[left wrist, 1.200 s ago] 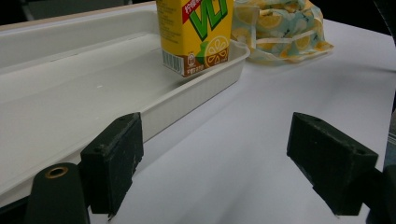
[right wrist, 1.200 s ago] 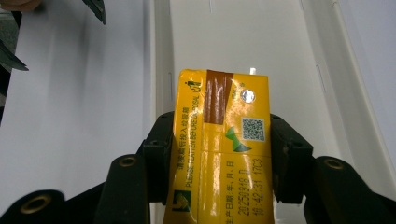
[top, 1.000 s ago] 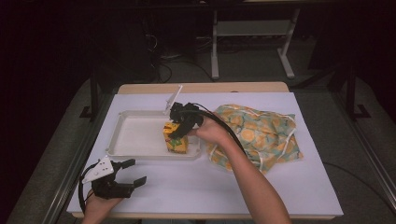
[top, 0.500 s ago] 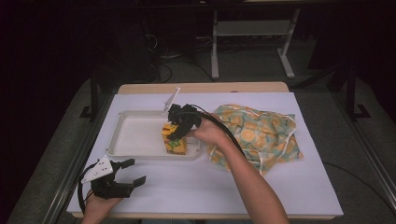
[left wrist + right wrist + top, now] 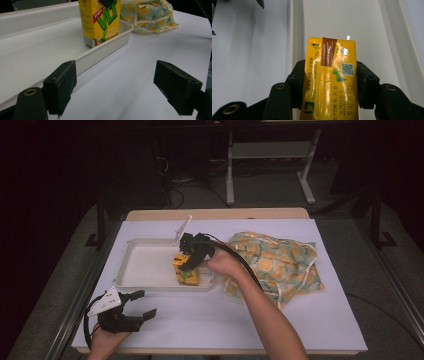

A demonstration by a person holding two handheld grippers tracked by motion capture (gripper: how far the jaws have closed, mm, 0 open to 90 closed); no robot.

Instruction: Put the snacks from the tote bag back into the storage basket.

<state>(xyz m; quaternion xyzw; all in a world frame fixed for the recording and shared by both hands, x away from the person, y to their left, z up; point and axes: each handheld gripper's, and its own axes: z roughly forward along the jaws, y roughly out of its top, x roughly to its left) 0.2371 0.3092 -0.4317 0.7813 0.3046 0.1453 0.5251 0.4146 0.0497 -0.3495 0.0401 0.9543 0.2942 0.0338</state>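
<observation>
Bench under white sheet. Patterned cloth bag at my right side. White tray left of bag, lid raised at far edge. Yellow drink carton upright in tray's near right corner. My right gripper jaws clamped on carton's top. My left gripper on bench before tray, jaws wide, empty.
</observation>
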